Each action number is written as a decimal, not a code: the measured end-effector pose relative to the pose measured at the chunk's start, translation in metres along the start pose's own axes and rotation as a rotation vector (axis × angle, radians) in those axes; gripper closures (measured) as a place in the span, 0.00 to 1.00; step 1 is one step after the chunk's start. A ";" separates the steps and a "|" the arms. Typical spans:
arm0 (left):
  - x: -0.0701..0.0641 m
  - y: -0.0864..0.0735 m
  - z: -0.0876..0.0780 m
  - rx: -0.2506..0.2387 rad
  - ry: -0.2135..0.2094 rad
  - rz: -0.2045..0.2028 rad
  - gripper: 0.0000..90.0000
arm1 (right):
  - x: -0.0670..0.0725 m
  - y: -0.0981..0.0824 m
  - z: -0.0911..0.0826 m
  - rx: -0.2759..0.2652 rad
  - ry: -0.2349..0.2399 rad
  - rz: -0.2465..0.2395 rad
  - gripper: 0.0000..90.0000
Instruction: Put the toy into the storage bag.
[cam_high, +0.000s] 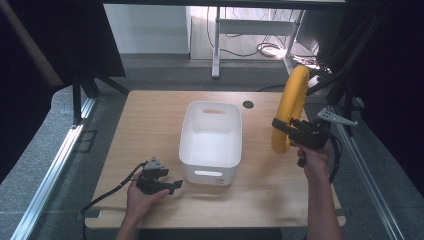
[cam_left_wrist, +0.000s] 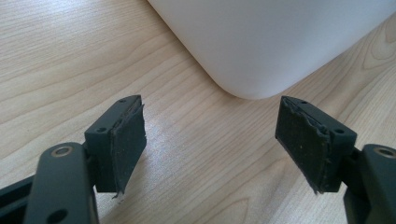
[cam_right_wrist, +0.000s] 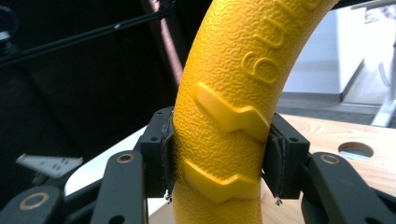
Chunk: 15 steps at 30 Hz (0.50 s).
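A light wooden counter (cam_high: 150, 130) fills the middle of the frame, with a white bin (cam_high: 212, 142) sitting at its centre (a dark round hole (cam_high: 248, 104) shows just upper right of it).

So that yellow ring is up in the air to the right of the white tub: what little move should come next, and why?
Probably carry the yellow ring leftward over the white tub. The right gripper is clamped on it and holds it off the table, beside the tub's right wall. The tub looks empty, and the left gripper rests open nearby.
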<state>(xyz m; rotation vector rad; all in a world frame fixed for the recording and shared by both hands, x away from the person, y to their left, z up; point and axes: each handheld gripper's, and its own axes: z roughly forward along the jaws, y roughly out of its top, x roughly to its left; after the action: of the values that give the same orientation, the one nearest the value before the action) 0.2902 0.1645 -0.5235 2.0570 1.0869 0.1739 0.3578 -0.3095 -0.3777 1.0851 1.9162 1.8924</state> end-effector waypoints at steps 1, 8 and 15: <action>0.000 0.000 0.000 0.001 0.000 0.002 0.27 | 0.003 -0.001 0.002 -0.010 -0.016 -0.005 0.57; 0.000 0.000 -0.001 -0.001 0.000 0.002 0.27 | 0.013 -0.012 0.012 -0.082 -0.050 0.009 0.57; 0.000 0.000 0.000 0.004 0.002 0.003 0.27 | 0.024 -0.020 0.021 -0.152 -0.088 0.017 0.57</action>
<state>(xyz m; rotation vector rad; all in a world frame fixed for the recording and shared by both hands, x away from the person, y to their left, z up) 0.2903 0.1650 -0.5234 2.0626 1.0867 0.1758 0.3476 -0.2755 -0.3918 1.1212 1.6916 1.9290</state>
